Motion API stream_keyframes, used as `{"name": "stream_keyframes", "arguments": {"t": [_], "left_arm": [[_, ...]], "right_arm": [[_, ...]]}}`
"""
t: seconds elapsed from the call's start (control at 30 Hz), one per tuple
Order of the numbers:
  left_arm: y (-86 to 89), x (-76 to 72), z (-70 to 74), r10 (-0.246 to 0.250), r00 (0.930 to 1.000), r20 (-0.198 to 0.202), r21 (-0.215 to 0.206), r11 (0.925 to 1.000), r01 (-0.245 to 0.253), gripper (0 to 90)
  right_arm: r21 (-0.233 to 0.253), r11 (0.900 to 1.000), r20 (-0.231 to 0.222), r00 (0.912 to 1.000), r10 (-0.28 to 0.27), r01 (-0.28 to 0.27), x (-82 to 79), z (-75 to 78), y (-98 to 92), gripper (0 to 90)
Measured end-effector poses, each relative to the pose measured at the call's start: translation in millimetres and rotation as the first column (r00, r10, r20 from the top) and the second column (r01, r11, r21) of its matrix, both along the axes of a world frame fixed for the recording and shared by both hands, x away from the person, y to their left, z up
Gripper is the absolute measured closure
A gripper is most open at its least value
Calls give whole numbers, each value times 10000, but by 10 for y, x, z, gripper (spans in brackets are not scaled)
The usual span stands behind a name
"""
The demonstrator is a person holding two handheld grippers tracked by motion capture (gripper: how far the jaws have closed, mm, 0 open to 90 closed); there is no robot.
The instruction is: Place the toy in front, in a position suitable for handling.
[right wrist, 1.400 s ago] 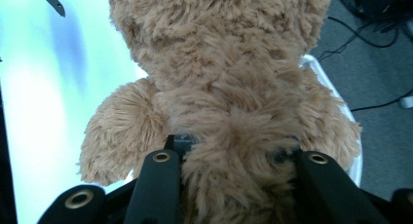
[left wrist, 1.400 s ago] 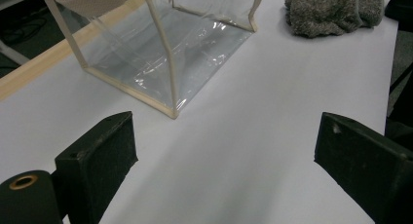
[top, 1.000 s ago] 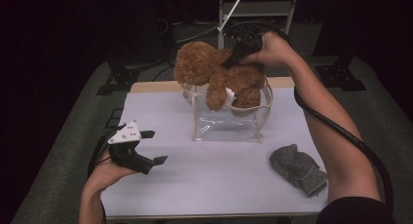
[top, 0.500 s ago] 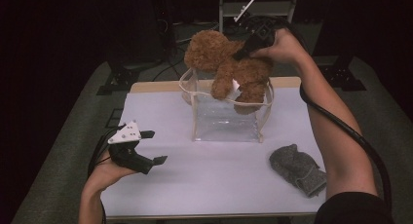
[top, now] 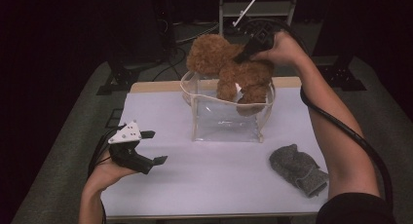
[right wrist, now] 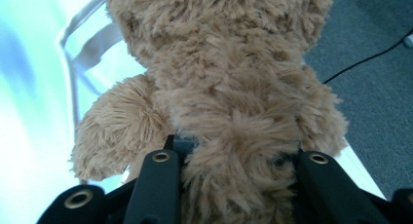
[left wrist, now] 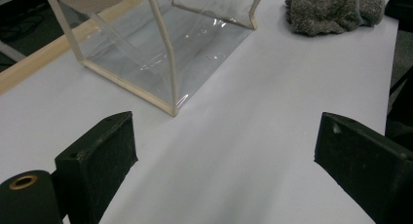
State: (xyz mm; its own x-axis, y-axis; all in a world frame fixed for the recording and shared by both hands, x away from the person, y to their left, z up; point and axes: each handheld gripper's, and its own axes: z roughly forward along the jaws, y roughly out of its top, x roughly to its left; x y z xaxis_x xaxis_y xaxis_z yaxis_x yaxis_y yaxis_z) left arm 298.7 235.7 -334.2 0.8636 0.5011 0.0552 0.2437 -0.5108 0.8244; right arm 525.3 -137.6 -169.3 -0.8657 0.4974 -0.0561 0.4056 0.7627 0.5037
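Above the clear bag (top: 225,121), a shaggy brown teddy bear (top: 229,68).

The table (top: 214,185) is brightly and evenly lit from above, while the room around it falls into near black. Ahead of the left gripper's jaws, glare streaks the clear bag (left wrist: 160,53). Beyond the right gripper's jaws the background is washed out and blurred; the fur between them stays sharp.

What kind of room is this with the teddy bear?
Probably a lab or studio set up for recording, not a home. A plain white table stands among dark surroundings, cables trail over the grey floor, and a metal stand rises behind the teddy bear.
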Motion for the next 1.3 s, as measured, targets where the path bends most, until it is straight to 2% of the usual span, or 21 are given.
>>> {"name": "stream_keyframes", "arguments": {"t": [0.17,0.27,0.3,0.37,0.53,0.67,0.8,1.0,1.07,1.17,1.3], "left_arm": [[-9,3,-8,-33,10000,-10,34,10000,33,73],[-15,2,-15,-18,10000,-49,-19,10000,18,73],[-15,0,-16,-48,10000,-52,-1,10000,47,73],[0,-2,-10,-87,10000,-17,146,9999,87,72],[32,-19,6,24,10000,63,53,10000,-25,73],[17,-21,10,11,10000,61,58,10000,-12,72],[-13,-8,-8,-63,10000,-15,94,9999,63,72],[-30,6,-13,-113,9999,-37,168,9998,113,73],[-27,6,-15,-111,9999,-34,171,9998,111,73],[-26,8,-21,-120,9999,-42,170,9998,121,72],[-29,14,-36,-118,9999,-113,179,9998,120,72]], "right_arm": [[-144,9965,-248,9964,816,-820,-177,-168,118,645],[-173,9955,-418,9949,919,-927,-210,-233,132,645],[-198,9949,-493,9939,982,-993,-219,-303,133,644],[-184,9950,-545,9937,974,-986,-220,-332,124,644],[-70,9973,-720,9948,724,-731,-240,-436,45,645],[-100,9997,-612,9979,214,-220,-247,-419,-102,646],[-18,9999,-595,9982,106,-107,-248,-407,-174,646],[-168,9993,-630,9974,336,-347,-255,-480,-105,646],[-264,9985,-618,9970,458,-475,-217,-604,-41,646],[-392,9978,-708,9962,506,-535,-205,-686,-4,645],[-265,9984,-827,9954,476,-499,-184,-734,27,645]]}}
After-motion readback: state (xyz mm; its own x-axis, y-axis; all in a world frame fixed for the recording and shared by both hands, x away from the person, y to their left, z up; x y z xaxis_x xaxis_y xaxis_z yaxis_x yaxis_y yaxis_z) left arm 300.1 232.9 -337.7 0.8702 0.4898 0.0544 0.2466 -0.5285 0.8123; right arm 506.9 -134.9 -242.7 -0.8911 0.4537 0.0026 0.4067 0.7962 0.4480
